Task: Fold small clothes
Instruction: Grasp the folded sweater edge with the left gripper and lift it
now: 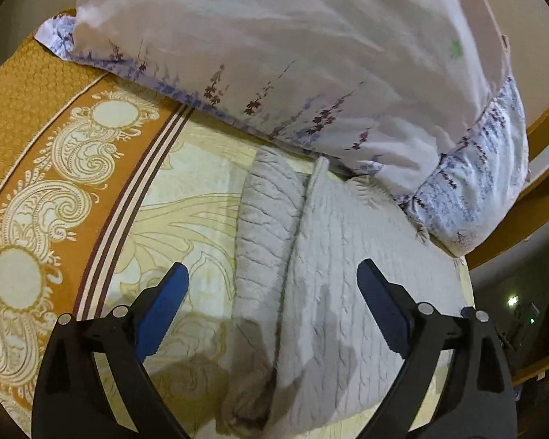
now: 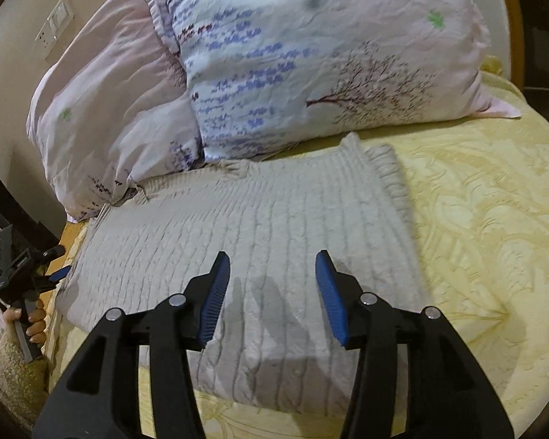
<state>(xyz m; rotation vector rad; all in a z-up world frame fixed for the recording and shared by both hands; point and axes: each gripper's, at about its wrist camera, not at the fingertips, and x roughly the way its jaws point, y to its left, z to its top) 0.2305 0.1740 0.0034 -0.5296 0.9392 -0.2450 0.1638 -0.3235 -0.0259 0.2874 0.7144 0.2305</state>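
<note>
Cable-knit sweater [image 2: 259, 256] lies partly folded on the bed [image 2: 493, 256] below the pillows [image 2: 311, 55]; soft, thick, floppy, probably light; I'd pinch an edge; left claw [image 1: 272, 309] and right claw [image 2: 272, 298] gape wide, holding nothing.

- sweater [image 2: 245, 226]: pale grey-white, cable-knit ribs
- bedspread [image 2: 486, 226]: pale yellow, tone-on-tone floral relief
- bedspread border [image 1: 55, 168], left: mustard-orange with cream paisley and round medallions, brown and white stripes on inner edge
- near pillow [image 2: 311, 58]: white, blue-violet flower sprays, brown tree print
- far pillow [image 2: 106, 102]: pale pink
- left hand-held gripper [image 1: 272, 278], right hand-held gripper [image 2: 273, 267]: black bodies, blue pads
</note>
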